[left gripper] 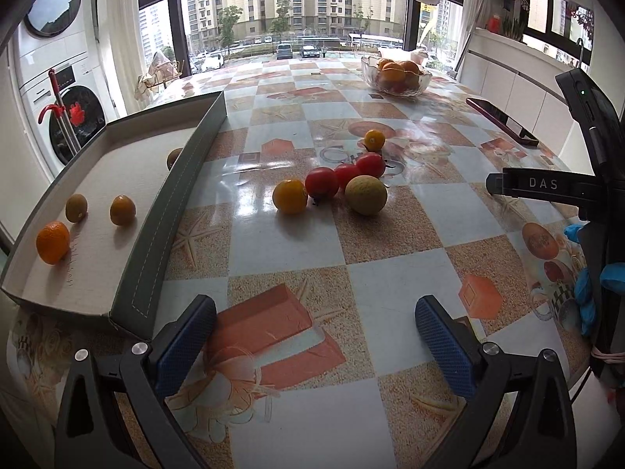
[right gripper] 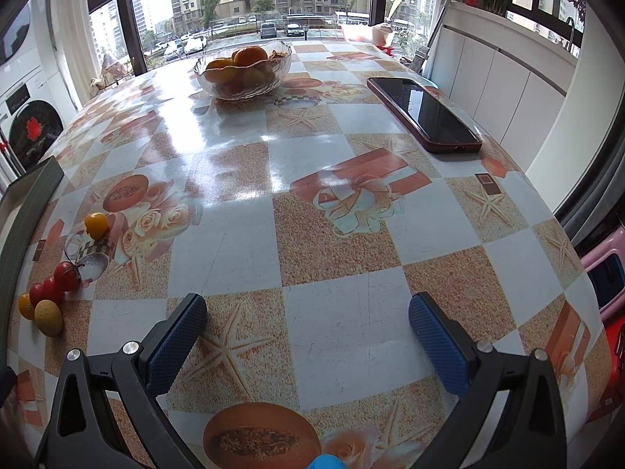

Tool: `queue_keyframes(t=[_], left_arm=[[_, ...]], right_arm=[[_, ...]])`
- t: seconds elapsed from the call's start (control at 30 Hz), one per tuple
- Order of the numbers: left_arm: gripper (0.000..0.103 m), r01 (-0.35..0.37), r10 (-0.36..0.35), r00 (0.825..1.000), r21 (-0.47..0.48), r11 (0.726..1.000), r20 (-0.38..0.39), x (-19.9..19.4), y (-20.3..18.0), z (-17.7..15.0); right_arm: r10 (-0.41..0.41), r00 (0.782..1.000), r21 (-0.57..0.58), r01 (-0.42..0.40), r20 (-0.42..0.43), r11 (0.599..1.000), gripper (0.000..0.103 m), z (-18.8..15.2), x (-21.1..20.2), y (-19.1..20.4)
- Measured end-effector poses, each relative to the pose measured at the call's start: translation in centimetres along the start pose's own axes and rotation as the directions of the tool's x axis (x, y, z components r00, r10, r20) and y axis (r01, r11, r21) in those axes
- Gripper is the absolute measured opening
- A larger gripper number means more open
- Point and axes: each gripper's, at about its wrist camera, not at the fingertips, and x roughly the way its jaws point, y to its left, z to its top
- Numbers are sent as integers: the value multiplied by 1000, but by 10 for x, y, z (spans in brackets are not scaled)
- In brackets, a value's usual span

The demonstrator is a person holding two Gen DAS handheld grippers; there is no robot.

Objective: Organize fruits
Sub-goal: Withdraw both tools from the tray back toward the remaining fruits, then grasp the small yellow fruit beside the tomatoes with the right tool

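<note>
Patterned table (left gripper: pixel 390 281), tray (left gripper: pixel 164 211) half-hiding one fruit (left gripper: pixel 174 157); both grippers released, empty

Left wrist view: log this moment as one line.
left gripper: open, empty | right gripper: open, empty | tray: four fruits | table: six loose fruits | bowl: full

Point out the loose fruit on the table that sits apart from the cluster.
The small orange-yellow fruit, alone farther back on the table. The other loose ones huddle together nearer the tray.
</note>
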Motion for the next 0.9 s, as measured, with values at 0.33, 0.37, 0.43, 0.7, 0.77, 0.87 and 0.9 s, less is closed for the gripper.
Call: queue_keyframes(t=[0.33, 0.37, 0.43, 0.7, 0.77, 0.87, 0.9], left_arm=[[103, 4, -4, 1000, 2, 1000, -4, 1, 1, 3], [103, 4, -4, 1000, 2, 1000, -3, 1, 1, 3], [103, 3, -3, 1000, 2, 1000, -2, 1, 1, 3], [103, 2, -2, 1000, -2, 1000, 3, 1, 1, 3], [103, 2, -2, 1000, -1, 1000, 6, 1, 1, 2], [103, 6, -6, 1000, 3, 1000, 11, 0, 0, 2], [103, 7, -7, 1000, 3, 1000, 12, 0, 0, 1]], right_arm=[[160, 984, -7, -161, -80, 987, 103, 23, 0, 24], [185, 979, -11, -186, -85, 982, 103, 28, 1, 34], [215, 973, -49, -220, -88, 974, 103, 39, 5, 55], [245, 962, -181, -264, -118, 947, 95, 58, 28, 127], [219, 970, -227, -238, -106, 944, 68, 57, 28, 140], [206, 975, -302, -221, -81, 927, 28, 53, 23, 153], [218, 973, -310, -232, -79, 922, 20, 52, 21, 152]])
